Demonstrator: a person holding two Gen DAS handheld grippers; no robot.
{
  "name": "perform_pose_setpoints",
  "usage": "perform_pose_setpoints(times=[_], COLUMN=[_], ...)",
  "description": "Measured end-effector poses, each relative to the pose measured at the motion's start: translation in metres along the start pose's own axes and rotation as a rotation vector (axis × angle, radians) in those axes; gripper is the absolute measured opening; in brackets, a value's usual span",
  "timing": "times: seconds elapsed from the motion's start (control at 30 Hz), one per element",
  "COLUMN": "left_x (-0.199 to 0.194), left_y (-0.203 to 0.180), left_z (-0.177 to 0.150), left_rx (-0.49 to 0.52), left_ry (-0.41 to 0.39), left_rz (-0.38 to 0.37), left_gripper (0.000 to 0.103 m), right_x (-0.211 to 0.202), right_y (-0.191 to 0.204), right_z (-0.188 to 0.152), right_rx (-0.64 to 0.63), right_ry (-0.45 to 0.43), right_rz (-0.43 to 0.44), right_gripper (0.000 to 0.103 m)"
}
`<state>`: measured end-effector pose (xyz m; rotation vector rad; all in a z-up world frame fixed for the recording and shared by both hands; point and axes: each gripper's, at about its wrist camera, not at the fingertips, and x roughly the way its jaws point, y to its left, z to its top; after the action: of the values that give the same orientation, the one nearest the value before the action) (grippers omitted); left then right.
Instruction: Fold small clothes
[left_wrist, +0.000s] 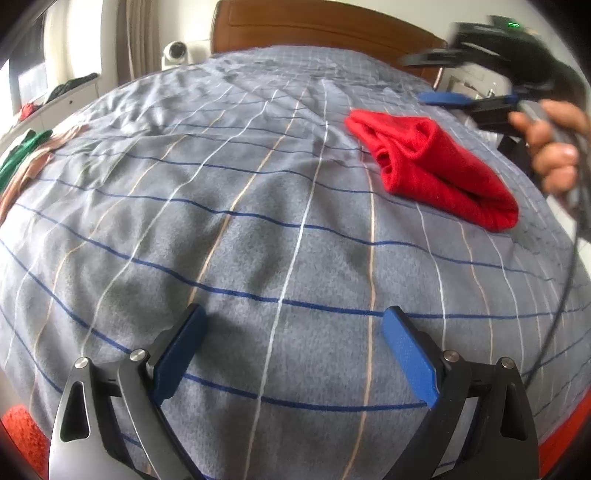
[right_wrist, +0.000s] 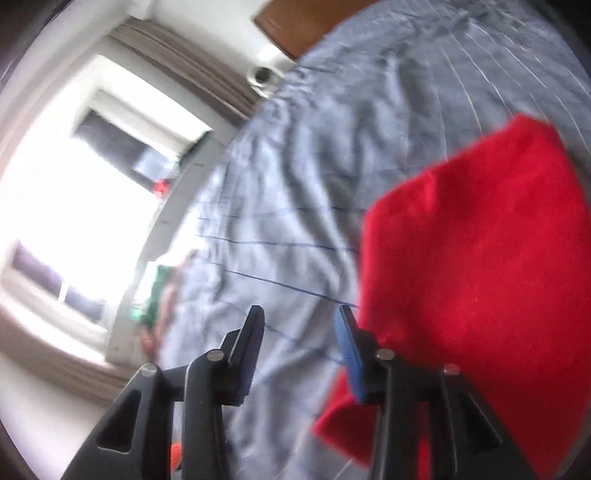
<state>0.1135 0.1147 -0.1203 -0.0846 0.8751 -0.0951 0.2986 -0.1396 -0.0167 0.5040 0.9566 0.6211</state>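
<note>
A folded red garment (left_wrist: 430, 166) lies on the grey striped bedspread (left_wrist: 258, 221) at the right. My left gripper (left_wrist: 291, 354) is open and empty, low over the near part of the bed, well short of the garment. My right gripper (left_wrist: 458, 79) shows blurred in the left wrist view, up at the far right beyond the garment, held by a hand (left_wrist: 550, 147). In the right wrist view my right gripper (right_wrist: 299, 332) is open and empty, tilted, with the red garment (right_wrist: 472, 277) just to the right of its fingers.
Green and tan clothes (left_wrist: 26, 158) lie at the bed's left edge. A wooden headboard (left_wrist: 314, 26) stands at the far end, with a small white camera (left_wrist: 176, 53) beside it. A bright window (right_wrist: 74, 206) is to the left. An orange item (left_wrist: 22, 432) sits near bottom left.
</note>
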Motion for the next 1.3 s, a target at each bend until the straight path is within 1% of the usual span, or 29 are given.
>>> perform_pose_setpoints(times=[0.03, 0.1, 0.13, 0.17, 0.23, 0.27, 0.33, 0.4, 0.43, 0.5, 0.53, 0.6, 0.63, 0.67, 0.73, 0.77, 0.87, 0.9, 0.93, 1.03, 1.07, 1.1, 1.13, 1.17, 1.2, 1.23, 1.27, 1.3], left_x=[0.000, 0.000, 0.000, 0.000, 0.001, 0.001, 0.003, 0.002, 0.002, 0.001, 0.001, 0.000, 0.000, 0.001, 0.001, 0.001, 0.001, 0.002, 0.002, 0.001, -0.001, -0.003, -0.008, -0.013, -0.019, -0.023, -0.025, -0.023], left_y=[0.000, 0.002, 0.003, 0.003, 0.002, 0.001, -0.002, -0.003, -0.003, -0.003, -0.003, -0.004, -0.004, -0.004, -0.003, -0.003, -0.002, -0.002, -0.003, -0.003, -0.003, -0.003, -0.004, -0.006, -0.009, -0.012, -0.017, -0.022], left_z=[0.001, 0.001, 0.001, 0.001, 0.001, 0.001, 0.000, -0.002, -0.003, -0.004, -0.004, -0.004, -0.003, -0.003, -0.002, -0.001, -0.001, -0.002, -0.002, -0.002, -0.002, -0.001, 0.002, 0.007, 0.015, 0.025, 0.045, 0.061], left_rx=[-0.004, -0.015, -0.017, -0.021, -0.020, -0.017, -0.003, 0.009, 0.015, 0.020, 0.023, 0.024, 0.023, 0.021, 0.017, 0.015, 0.011, 0.012, 0.016, 0.031, 0.038, 0.045, 0.060, 0.073, 0.082, 0.087, 0.091, 0.089], left_ry=[0.001, 0.002, 0.001, 0.001, 0.000, -0.001, -0.006, -0.011, -0.012, -0.012, -0.011, -0.010, -0.008, -0.005, -0.001, 0.000, 0.001, 0.000, -0.002, -0.005, -0.001, 0.006, 0.011, -0.006, -0.029, -0.049, -0.064, -0.059], left_rz=[-0.001, -0.009, -0.011, -0.013, -0.006, 0.000, 0.017, 0.023, 0.024, 0.023, 0.024, 0.025, 0.026, 0.025, 0.021, 0.018, 0.016, 0.018, 0.021, 0.026, 0.028, 0.032, 0.041, 0.036, 0.016, -0.014, -0.073, -0.115], left_gripper=[0.097, 0.097, 0.097, 0.097, 0.097, 0.097, 0.097, 0.097, 0.097, 0.097, 0.097, 0.097, 0.097, 0.097, 0.098, 0.098, 0.098, 0.098, 0.098, 0.098, 0.098, 0.098, 0.098, 0.098, 0.098, 0.098, 0.098, 0.099], right_x=[-0.014, -0.039, -0.044, -0.050, -0.048, -0.039, -0.018, 0.004, 0.017, 0.047, 0.054, 0.051, 0.045, 0.030, -0.002, -0.023, -0.064, -0.069, -0.070, -0.048, -0.042, -0.045, -0.051, -0.059, -0.066, -0.073, -0.083, -0.090], right_y=[0.000, -0.001, -0.002, -0.005, -0.007, -0.007, -0.001, 0.009, 0.015, 0.027, 0.031, 0.039, 0.041, 0.041, 0.039, 0.035, 0.014, 0.006, -0.007, -0.042, -0.048, -0.047, -0.044, -0.043, -0.042, -0.042, -0.043, -0.046], right_z=[0.002, 0.003, 0.003, -0.006, -0.025, -0.039, -0.053, -0.064, -0.070, -0.083, -0.086, -0.095, -0.094, -0.091, -0.086, -0.086, -0.089, -0.091, -0.096, -0.109, -0.116, -0.119, -0.120, -0.119, -0.117, -0.114, -0.109, -0.104], right_rx=[-0.026, -0.107, -0.153, -0.223, -0.307, -0.345, -0.402, -0.467, -0.505, -0.589, -0.627, -0.684, -0.677, -0.645, -0.580, -0.534, -0.404, -0.367, -0.322, -0.212, -0.202, -0.207, -0.195, -0.171, -0.150, -0.134, -0.125, -0.119], right_ry=[-0.022, -0.060, -0.062, -0.055, -0.038, -0.014, -0.002, -0.024, -0.021, 0.023, 0.036, 0.037, 0.035, 0.021, -0.032, -0.066, -0.122, -0.123, -0.105, 0.024, 0.039, 0.015, -0.009, -0.024, -0.040, -0.057, -0.087, -0.111], right_rz=[-0.031, -0.176, -0.245, -0.295, -0.342, -0.376, -0.430, -0.459, -0.477, -0.504, -0.512, -0.528, -0.513, -0.480, -0.449, -0.430, -0.394, -0.384, -0.373, -0.369, -0.382, -0.382, -0.364, -0.341, -0.322, -0.307, -0.299, -0.302], right_gripper=[0.047, 0.047, 0.047, 0.047, 0.047, 0.047, 0.047, 0.047, 0.047, 0.046, 0.047, 0.046, 0.046, 0.046, 0.046, 0.046, 0.046, 0.046, 0.046, 0.047, 0.047, 0.047, 0.047, 0.047, 0.048, 0.056, 0.066, 0.069])
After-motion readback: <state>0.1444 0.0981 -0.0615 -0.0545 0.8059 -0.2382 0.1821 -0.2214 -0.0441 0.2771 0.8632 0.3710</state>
